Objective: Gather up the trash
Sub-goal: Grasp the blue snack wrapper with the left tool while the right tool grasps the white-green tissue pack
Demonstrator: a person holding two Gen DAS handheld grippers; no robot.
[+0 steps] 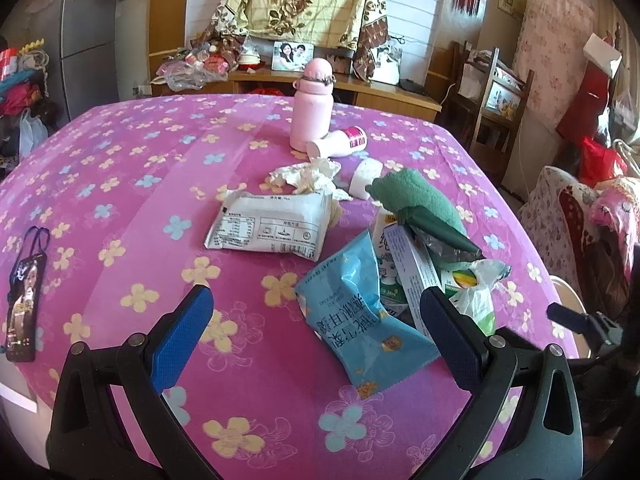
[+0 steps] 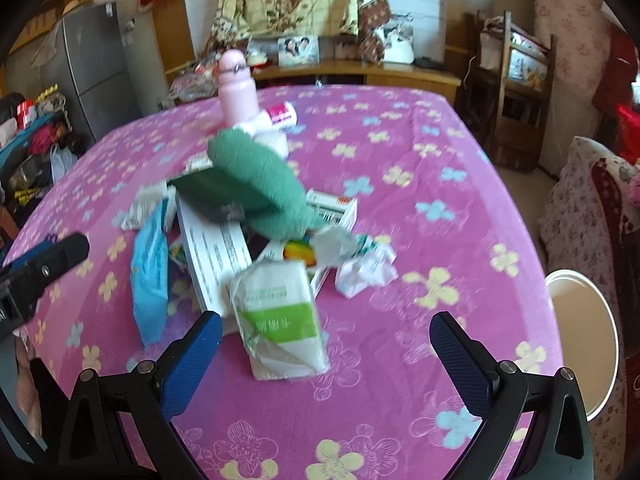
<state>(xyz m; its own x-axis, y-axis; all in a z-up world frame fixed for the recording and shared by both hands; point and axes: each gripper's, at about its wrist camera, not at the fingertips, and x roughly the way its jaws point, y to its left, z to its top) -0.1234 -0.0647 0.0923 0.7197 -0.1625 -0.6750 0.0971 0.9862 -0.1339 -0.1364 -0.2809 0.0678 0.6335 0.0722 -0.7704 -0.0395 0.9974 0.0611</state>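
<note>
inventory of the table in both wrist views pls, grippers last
table: 1, pink flowered cloth
flask: 1, pink, upright, far side
small bottle: 1, white, lying by flask
tissue: 1 wad, white, mid-table
white packet: 1, centre
blue packet: 1, near pile
green cloth: 1, atop pile
tissue pack: 1, white-green, nearest right side
phone: 1, left edge
left hand-held gripper: open
right hand-held gripper: open

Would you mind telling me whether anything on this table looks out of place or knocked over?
Yes: a small white bottle with a pink label lies on its side against the upright pink flask. A green towel is draped over the pile of wrappers and cartons, which seems odd among trash.
</note>
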